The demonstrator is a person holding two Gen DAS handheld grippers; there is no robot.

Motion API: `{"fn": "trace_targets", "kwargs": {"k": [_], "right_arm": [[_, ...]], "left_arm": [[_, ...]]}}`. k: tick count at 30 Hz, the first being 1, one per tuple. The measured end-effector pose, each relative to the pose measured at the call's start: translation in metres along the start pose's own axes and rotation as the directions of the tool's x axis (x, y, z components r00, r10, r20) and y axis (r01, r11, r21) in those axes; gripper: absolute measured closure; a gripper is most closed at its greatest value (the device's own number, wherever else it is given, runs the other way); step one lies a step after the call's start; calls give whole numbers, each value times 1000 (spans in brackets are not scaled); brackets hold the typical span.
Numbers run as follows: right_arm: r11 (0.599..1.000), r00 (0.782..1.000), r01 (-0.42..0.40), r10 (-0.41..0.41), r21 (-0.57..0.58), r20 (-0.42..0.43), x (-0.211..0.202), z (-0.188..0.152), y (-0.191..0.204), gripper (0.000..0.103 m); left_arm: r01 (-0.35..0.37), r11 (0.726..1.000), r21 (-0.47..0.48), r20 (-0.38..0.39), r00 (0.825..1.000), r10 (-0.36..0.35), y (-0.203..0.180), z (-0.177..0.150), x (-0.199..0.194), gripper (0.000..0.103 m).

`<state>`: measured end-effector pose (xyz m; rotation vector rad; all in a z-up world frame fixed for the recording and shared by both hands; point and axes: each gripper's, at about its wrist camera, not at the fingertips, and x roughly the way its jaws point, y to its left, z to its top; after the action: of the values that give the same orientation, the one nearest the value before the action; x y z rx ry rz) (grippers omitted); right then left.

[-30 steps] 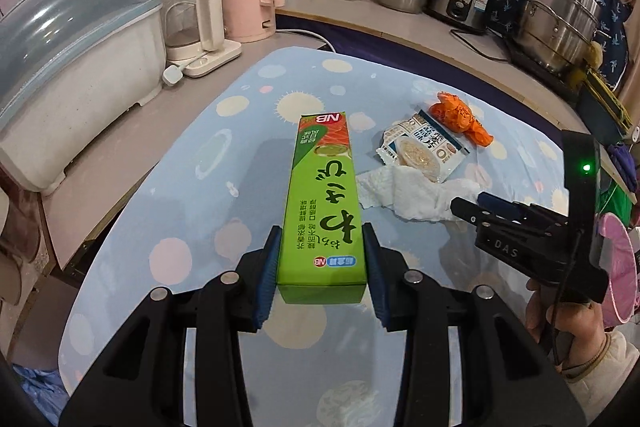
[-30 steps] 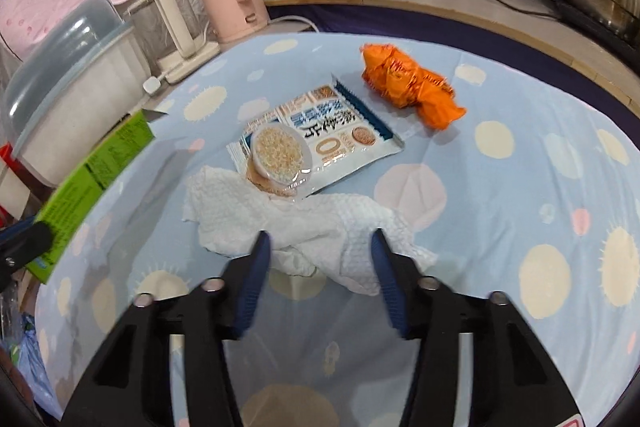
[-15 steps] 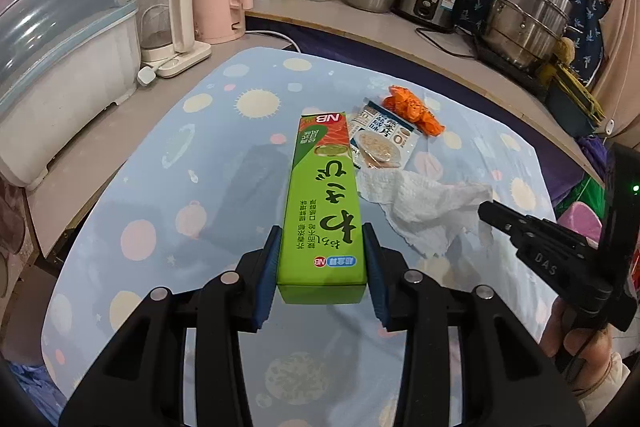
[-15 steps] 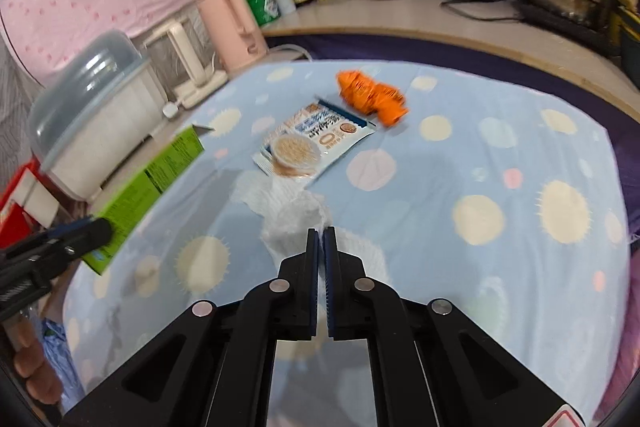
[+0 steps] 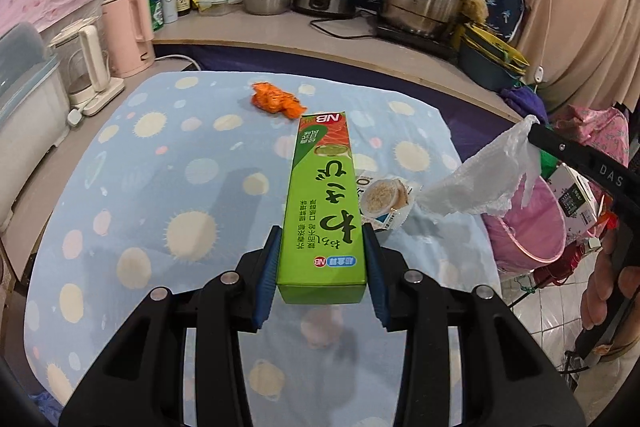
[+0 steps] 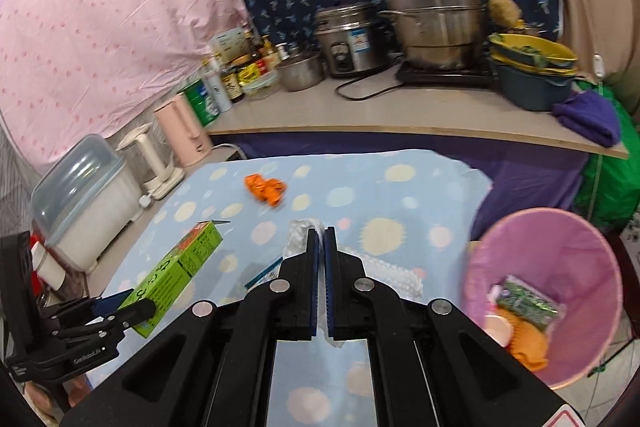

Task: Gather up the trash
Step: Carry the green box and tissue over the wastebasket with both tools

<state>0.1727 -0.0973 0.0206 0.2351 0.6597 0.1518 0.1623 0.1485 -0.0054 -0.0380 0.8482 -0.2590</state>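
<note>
Right wrist: paper towel now lifted.

wrist views angled down, sharing table

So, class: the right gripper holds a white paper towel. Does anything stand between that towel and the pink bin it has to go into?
Nothing visible does. The right gripper is shut on the white paper towel, which hangs in the air beside the pink bin. The bin's mouth is open, with only trash at its bottom.
</note>
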Motion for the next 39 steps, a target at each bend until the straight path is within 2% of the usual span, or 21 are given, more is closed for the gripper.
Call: {"fn": "trace_targets", "kwargs": {"k": [2,7,11,19,22,26,30,37,38,39], "right_arm": [[999,999,43,-43,4,-12,-5,-4,-18,100],[997,997,63,-62,36,-35,-11,-27,-49,100],[996,997,68,-65,65,-52,-13,-40,-67,100],[992,996,91,-91,84,-13,-39,-38,-88,100],[989,993,112,-114,92,19,-52,-29,-97,100],[981,986,150,-158,119,59,-65,-15,-116,100],[972,976,195,-205,135,70,-68,-6,-138,100],[947,959,278,-283,160,6,-51,-13,-181,98],[942,955,293,-297,162,1,-50,-15,-184,96],[937,950,309,-312,164,-3,-49,-17,-188,89]], "left_arm": [[18,1000,23,-7,1000,-18,-18,-1,3,66],[50,996,70,-51,998,-46,-62,-12,22,66],[75,993,96,-131,989,-62,-92,-32,53,66],[40,989,141,-240,971,-5,-114,-61,96,66],[46,990,135,-231,973,-14,-115,-58,91,66],[58,987,149,-168,985,-32,-121,-40,67,66],[106,981,161,-111,990,-89,-134,-14,42,66],[197,946,258,-76,980,-184,-196,18,37,66],[203,940,273,-77,979,-189,-207,19,40,66],[218,932,289,-85,976,-202,-220,19,46,66]]}}
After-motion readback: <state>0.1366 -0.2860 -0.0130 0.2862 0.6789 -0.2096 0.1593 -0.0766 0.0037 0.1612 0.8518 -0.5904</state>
